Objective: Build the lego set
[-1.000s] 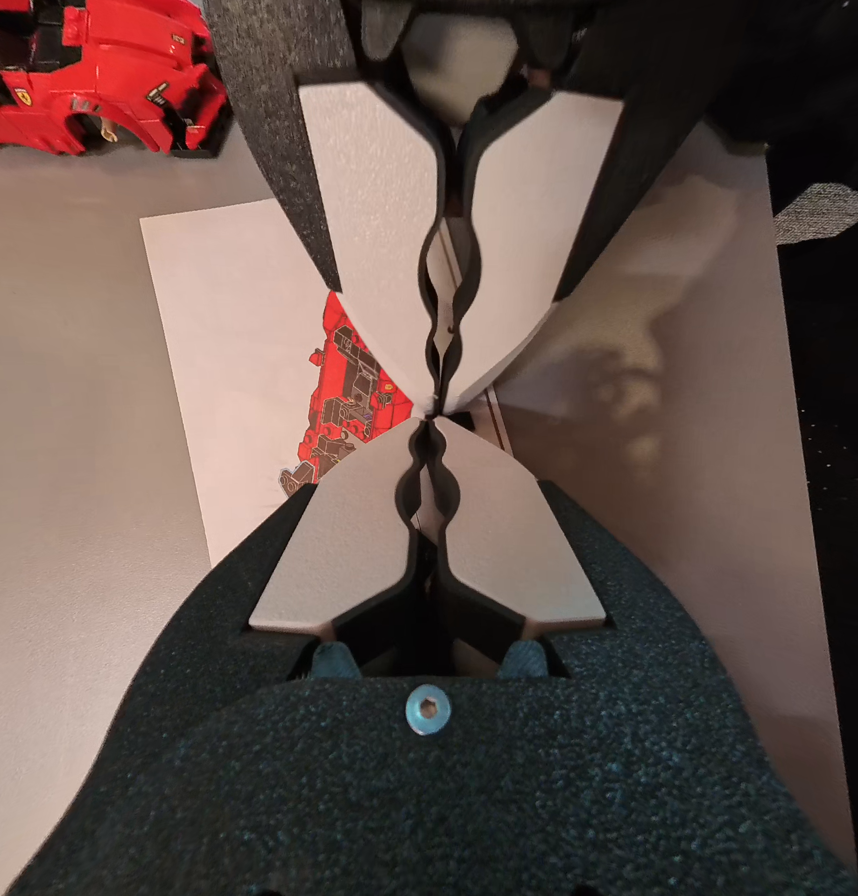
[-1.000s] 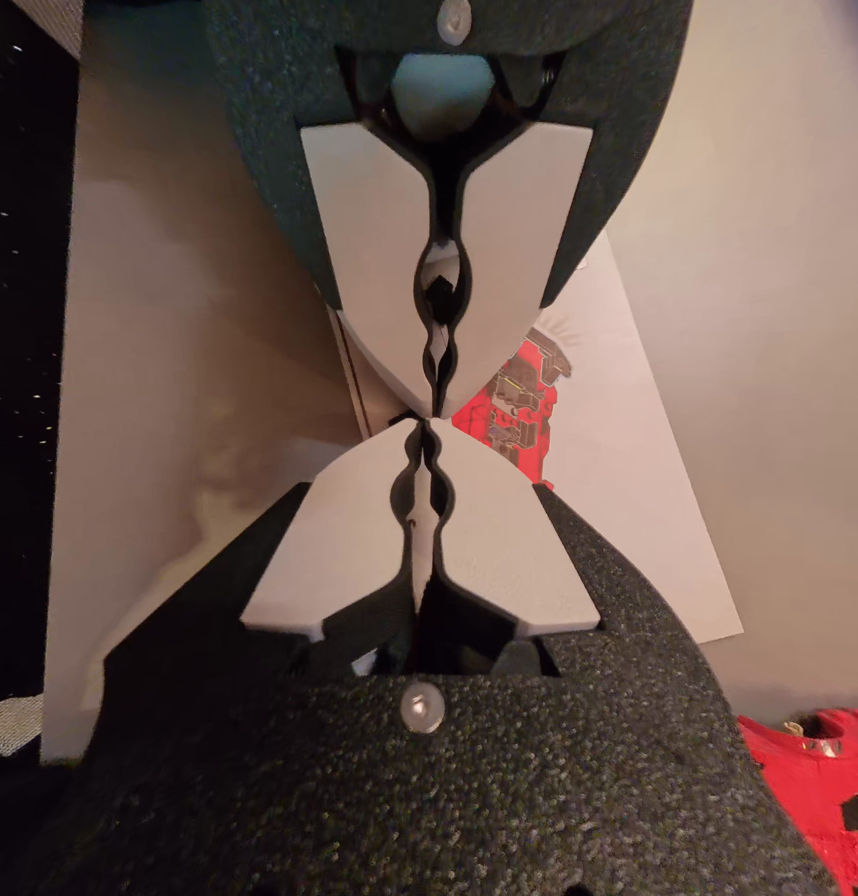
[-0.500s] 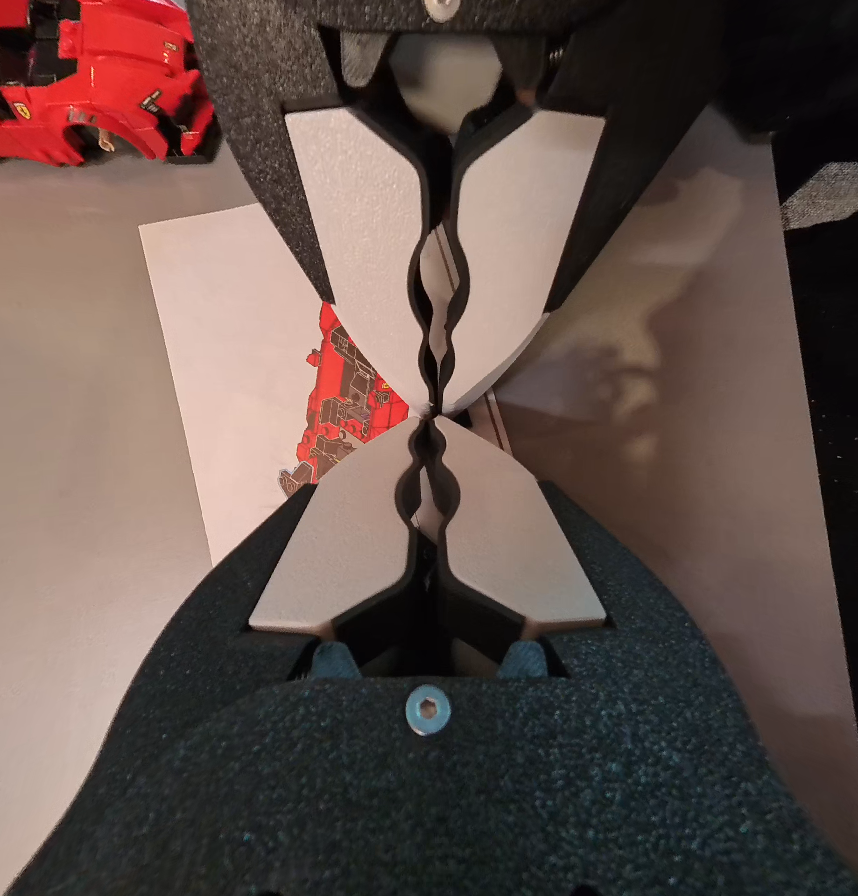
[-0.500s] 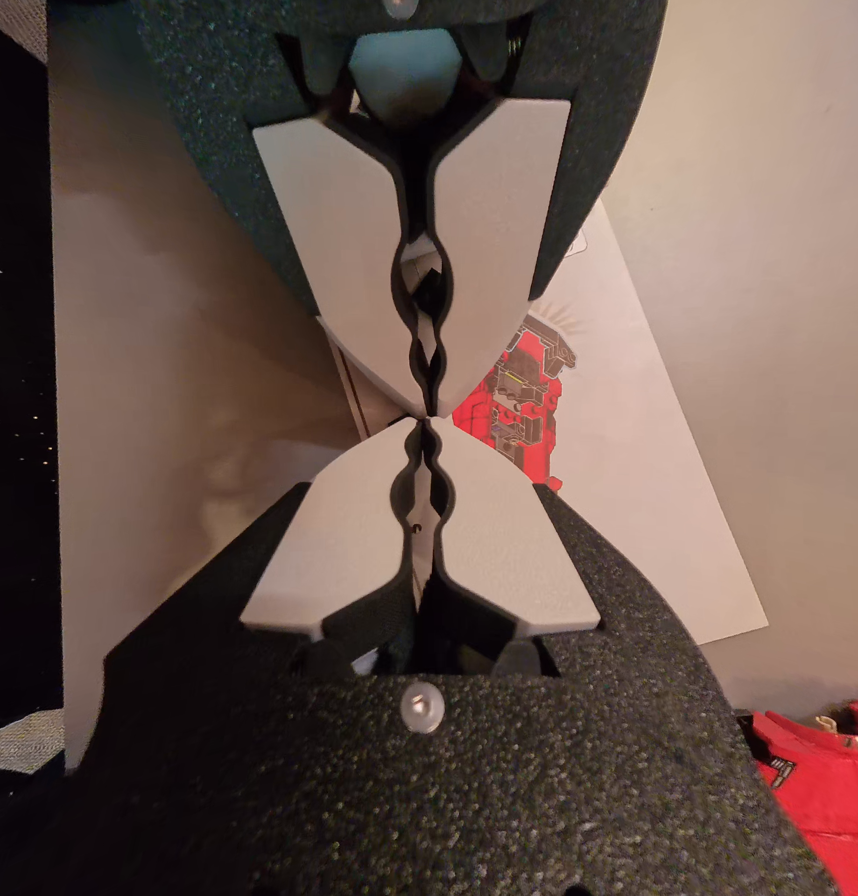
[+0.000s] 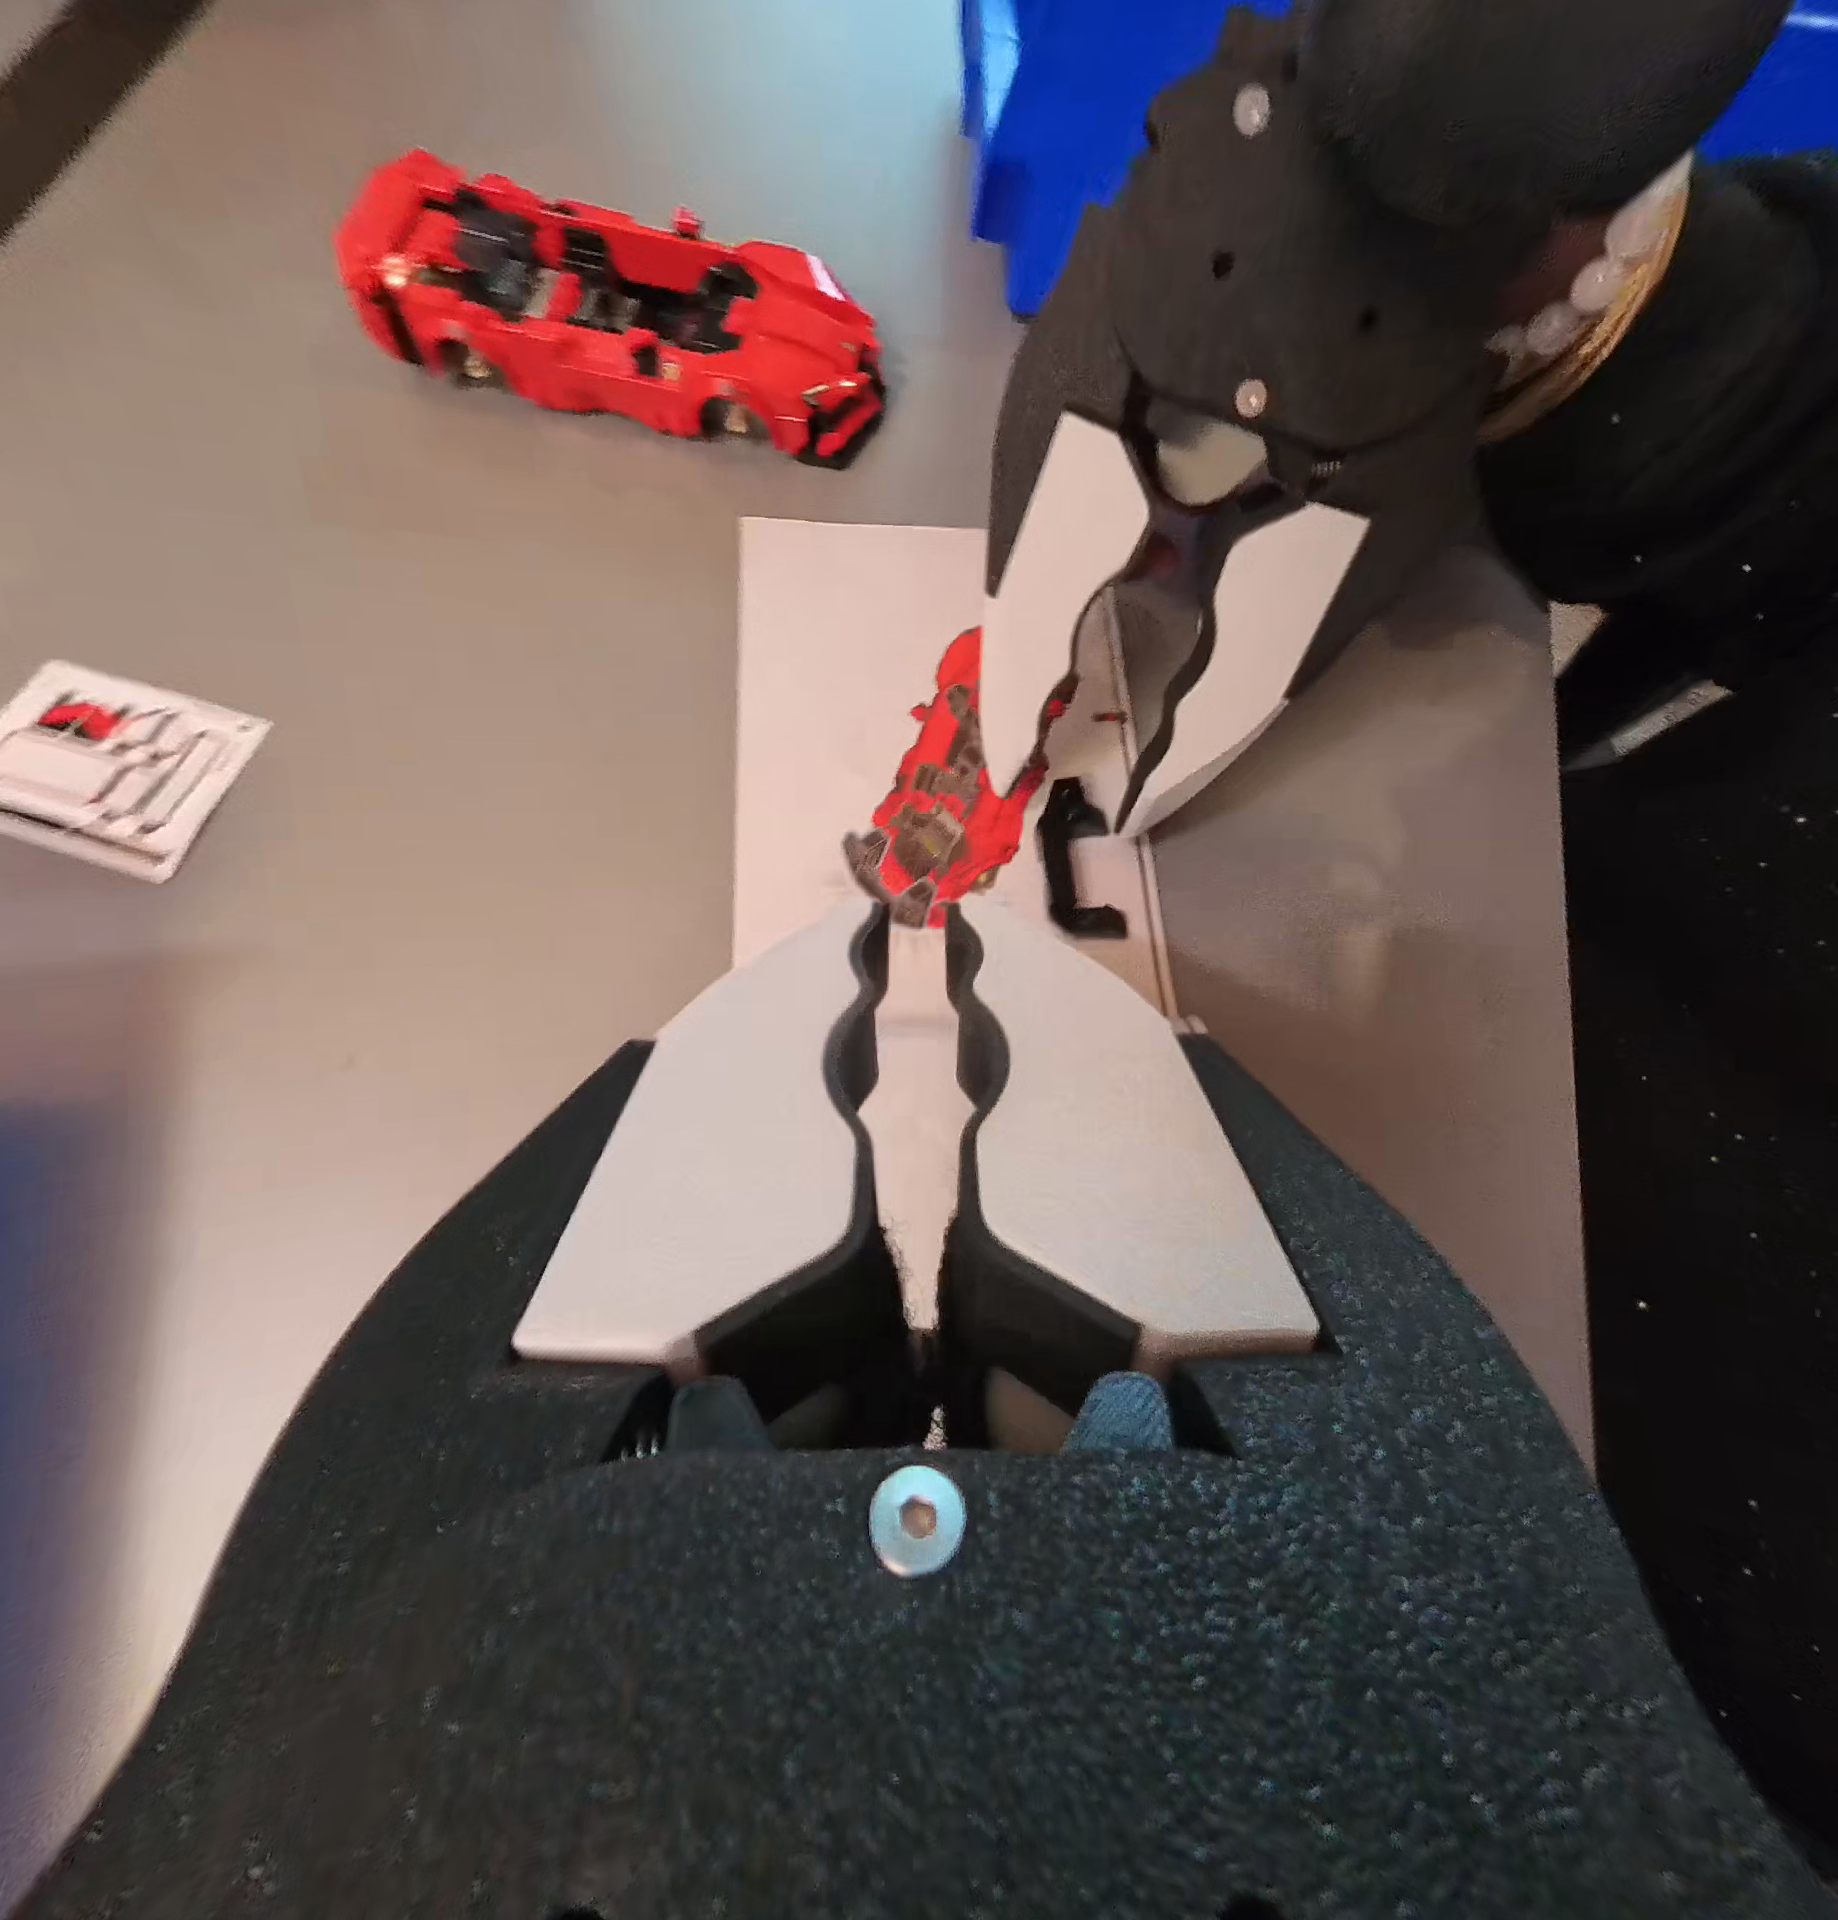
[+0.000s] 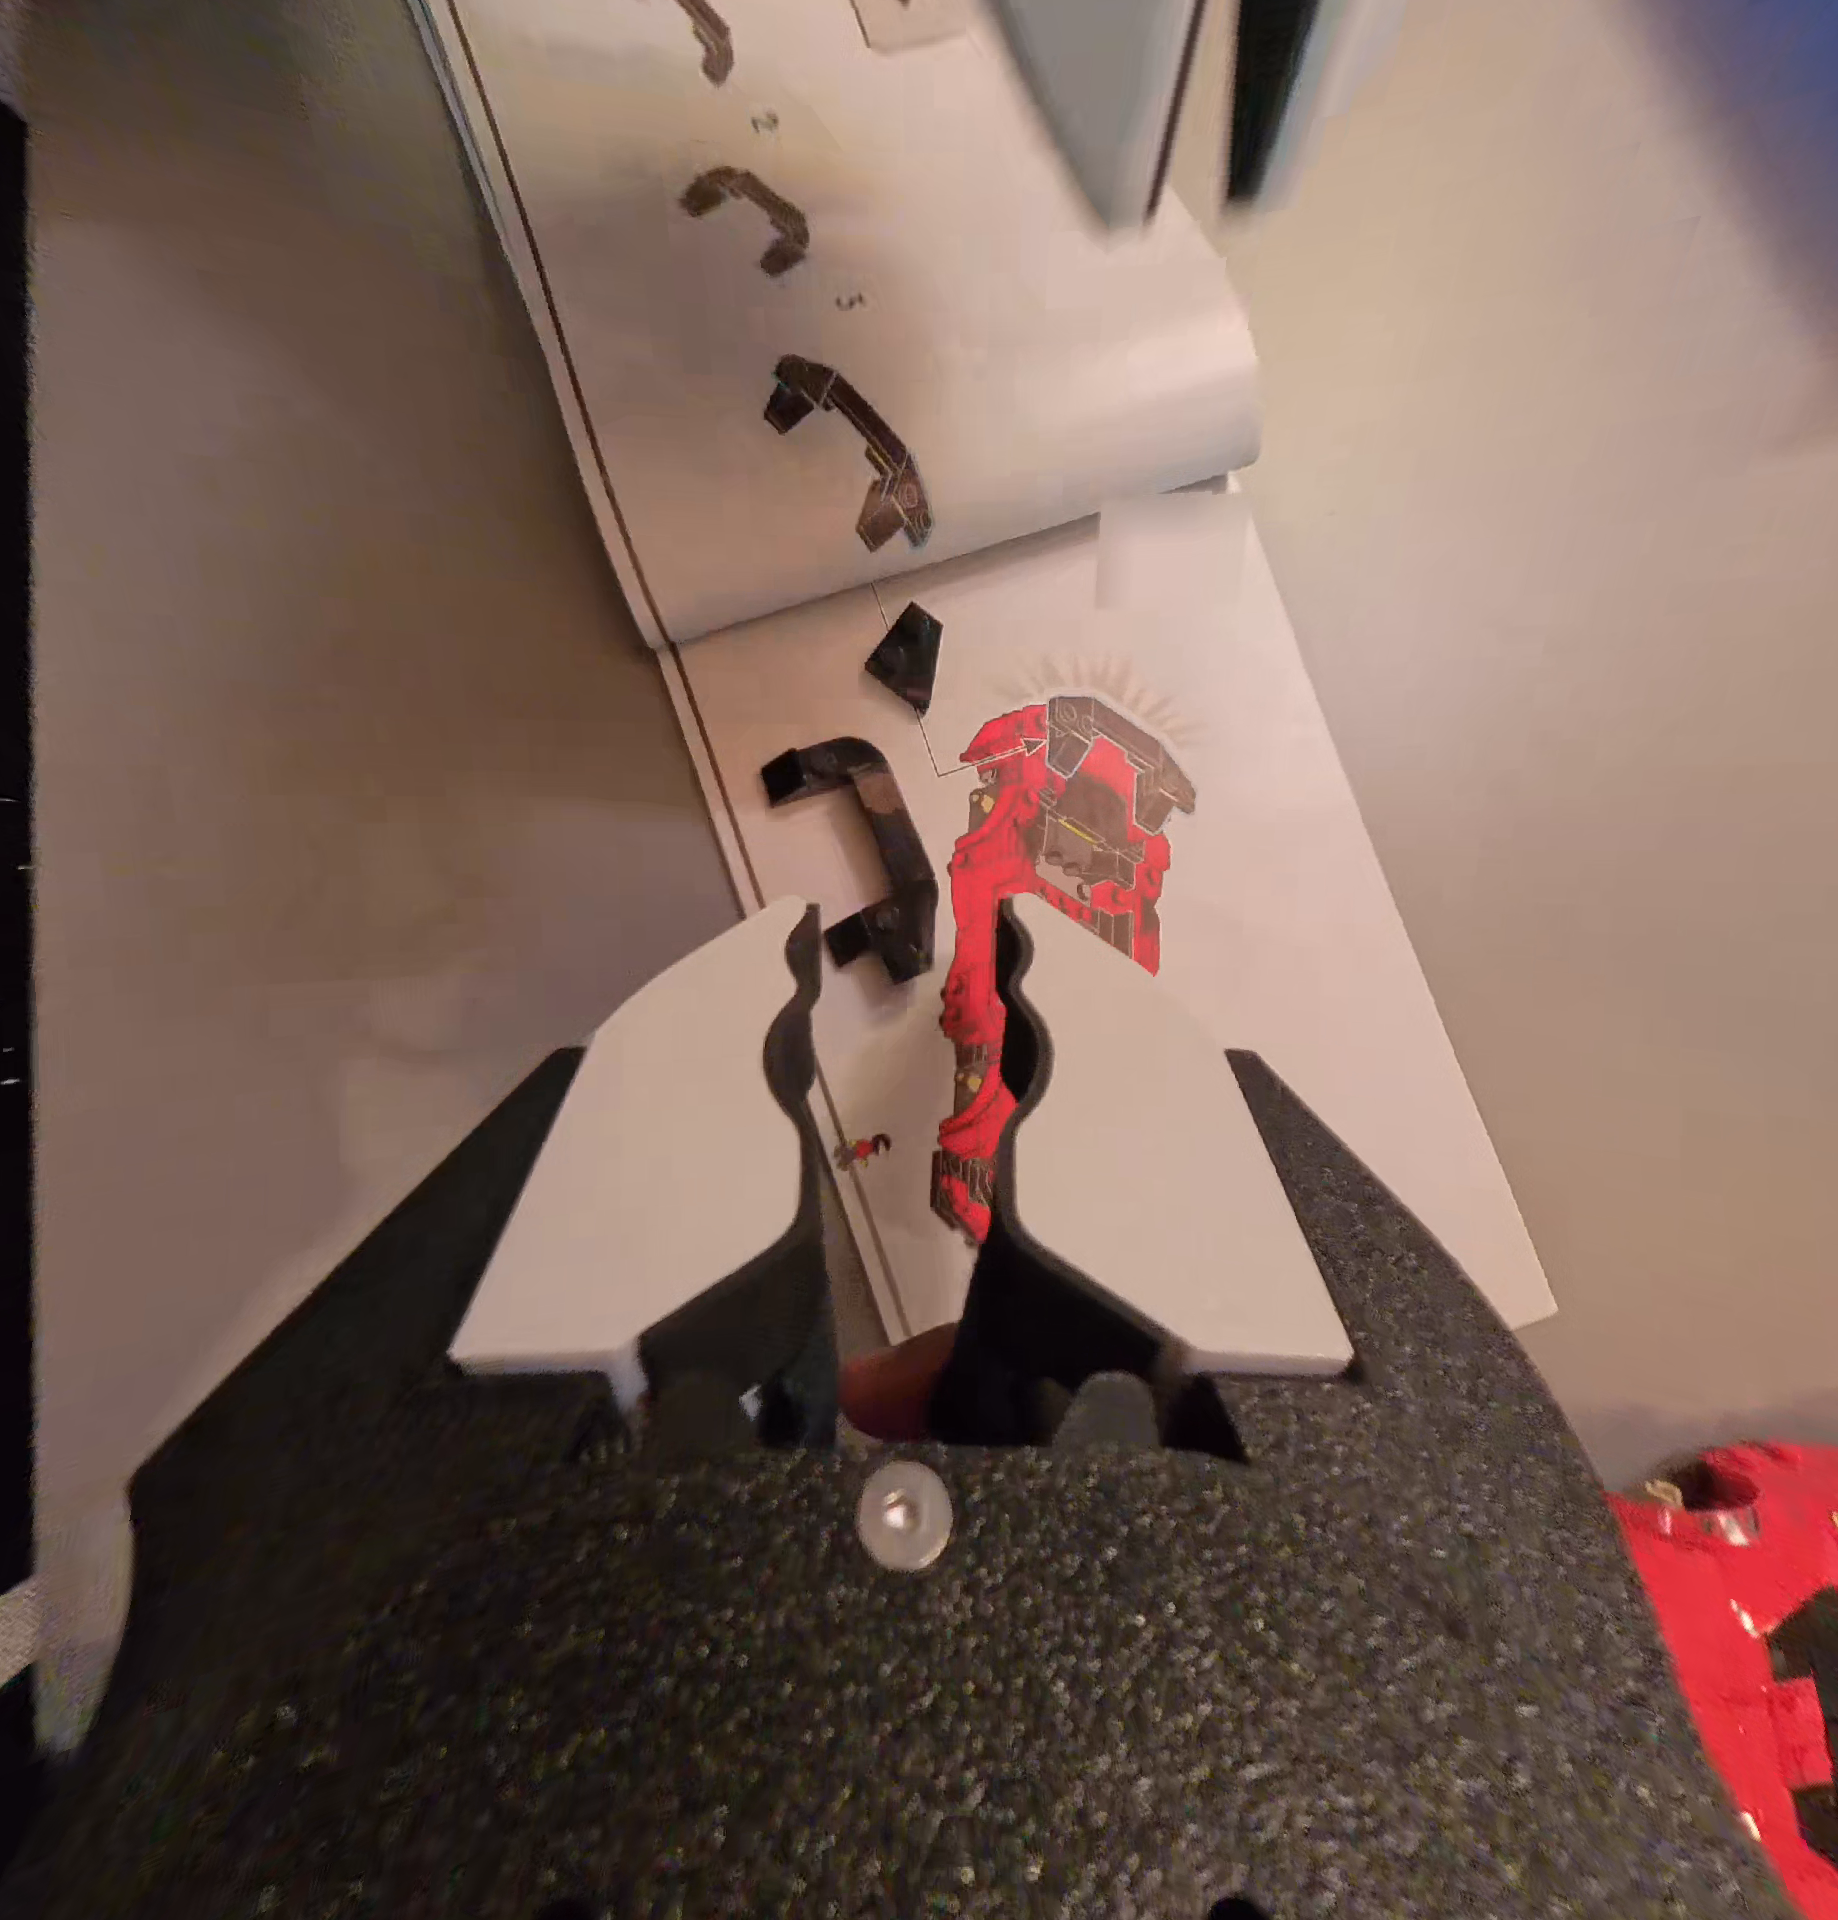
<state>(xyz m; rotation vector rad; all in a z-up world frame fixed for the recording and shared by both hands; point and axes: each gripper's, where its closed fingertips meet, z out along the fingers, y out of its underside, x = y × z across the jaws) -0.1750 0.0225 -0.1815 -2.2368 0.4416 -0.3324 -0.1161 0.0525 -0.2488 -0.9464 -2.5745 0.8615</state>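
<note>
A black curved lego piece [image 6: 873, 862] lies on the open instruction booklet [image 6: 1310, 1039], next to a printed picture of the red car. My right gripper [image 6: 904, 914] is open and empty, its tips just short of the piece. In the left wrist view the piece [image 5: 1076, 862] lies between the two grippers. My left gripper [image 5: 915, 920] is open a little and empty, over the booklet [image 5: 842, 644]. The right gripper [image 5: 1066, 805] hangs open above the piece. The red lego car [image 5: 603, 312] stands on the grey table, far left.
A sticker sheet [image 5: 104, 769] lies at the left on the table. A blue bin [image 5: 1050, 135] stands at the back. A person's dark sleeve [image 5: 1673, 436] is behind the right gripper. The car's edge [image 6: 1767, 1662] shows at bottom right in the right wrist view.
Both grippers were shut tip to tip low over the booklet. Now they have opened, risen and drawn apart, and the black piece lies on the page.
</note>
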